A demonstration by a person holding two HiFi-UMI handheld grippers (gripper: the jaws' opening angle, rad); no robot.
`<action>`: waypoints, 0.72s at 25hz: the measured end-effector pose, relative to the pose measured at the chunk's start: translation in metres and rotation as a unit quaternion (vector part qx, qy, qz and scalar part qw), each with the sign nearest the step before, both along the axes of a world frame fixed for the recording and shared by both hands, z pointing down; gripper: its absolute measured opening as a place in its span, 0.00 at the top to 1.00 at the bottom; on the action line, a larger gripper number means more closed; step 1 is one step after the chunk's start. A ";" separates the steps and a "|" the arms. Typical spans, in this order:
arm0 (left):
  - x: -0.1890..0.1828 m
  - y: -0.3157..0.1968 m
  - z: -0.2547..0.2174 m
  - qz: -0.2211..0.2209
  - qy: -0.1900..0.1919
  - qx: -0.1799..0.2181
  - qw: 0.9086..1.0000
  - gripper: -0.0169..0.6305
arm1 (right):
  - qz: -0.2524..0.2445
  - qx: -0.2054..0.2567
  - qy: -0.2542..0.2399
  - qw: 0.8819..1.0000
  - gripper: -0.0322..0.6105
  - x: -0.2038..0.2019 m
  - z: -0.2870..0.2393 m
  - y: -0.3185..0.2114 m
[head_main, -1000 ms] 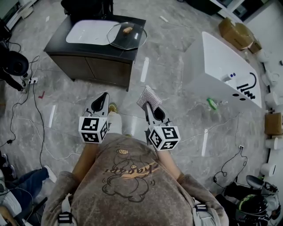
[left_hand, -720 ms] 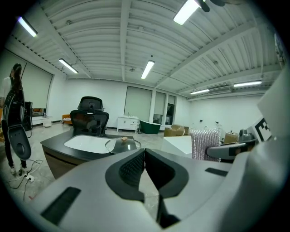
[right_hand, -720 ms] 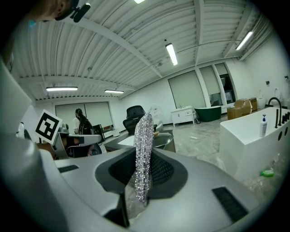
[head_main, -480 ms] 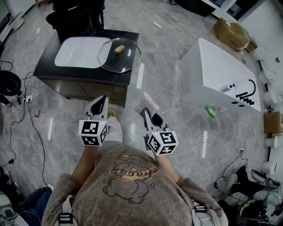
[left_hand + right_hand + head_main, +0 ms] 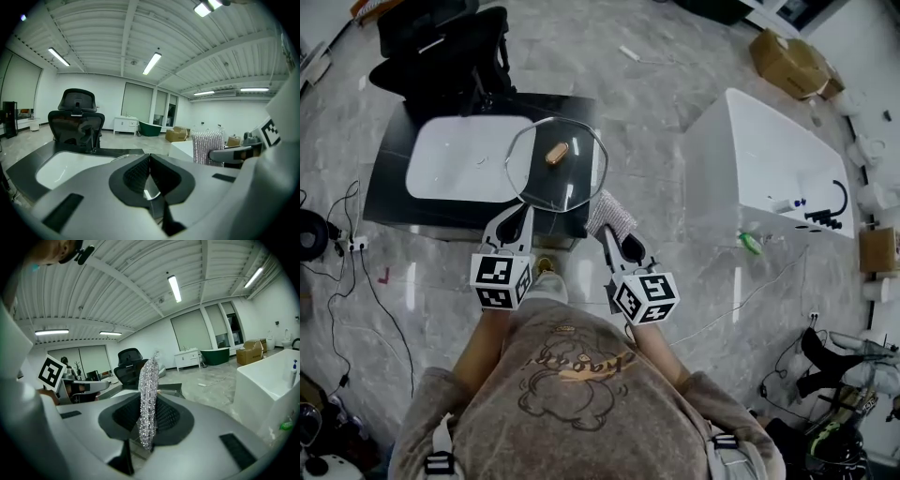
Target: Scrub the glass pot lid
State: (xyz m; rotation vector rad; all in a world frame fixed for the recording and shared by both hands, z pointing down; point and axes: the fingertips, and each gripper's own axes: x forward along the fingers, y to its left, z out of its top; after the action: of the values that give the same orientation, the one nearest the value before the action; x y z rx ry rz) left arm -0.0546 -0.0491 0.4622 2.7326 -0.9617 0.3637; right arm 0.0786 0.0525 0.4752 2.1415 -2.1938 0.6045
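Lid dead ahead of both grippers
Glass pot lid (image 5: 553, 169) lies flat on the table (image 5: 389, 202); left gripper (image 5: 521, 210), closed and empty, fronts its near rim, while right gripper (image 5: 608, 231) pinches a silver scouring pad (image 5: 614, 208) just off its right edge.

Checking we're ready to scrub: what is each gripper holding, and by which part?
The right gripper is clamped on the lower end of a silvery scrubbing pad, which stands upright. The left gripper is shut and empty.

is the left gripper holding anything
No, the left gripper has its jaws pressed together with nothing between them; the silver scrubber is in the right gripper.
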 end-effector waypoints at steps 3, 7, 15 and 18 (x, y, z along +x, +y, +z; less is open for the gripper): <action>0.011 -0.032 0.000 0.017 -0.003 -0.001 1.000 0.95 | 0.012 -0.001 0.004 1.000 0.82 0.010 -0.005 -0.035; 0.025 -0.064 -0.001 0.038 -0.007 0.002 0.999 0.95 | 0.024 -0.002 0.008 1.000 0.82 0.022 -0.008 -0.067; 0.041 -0.092 0.002 0.050 -0.008 -0.006 0.999 0.91 | 0.018 -0.012 0.003 1.000 0.82 0.037 -0.004 -0.100; 0.053 -0.098 0.003 0.056 -0.017 -0.004 0.998 0.63 | 0.008 -0.014 0.002 1.000 0.82 0.046 -0.004 -0.109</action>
State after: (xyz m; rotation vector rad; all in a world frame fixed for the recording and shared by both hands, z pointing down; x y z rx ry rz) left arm -0.0011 -0.1468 0.4655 2.7888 -0.8155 0.4329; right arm 0.1250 -0.0568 0.4716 2.1482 -2.1555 0.6272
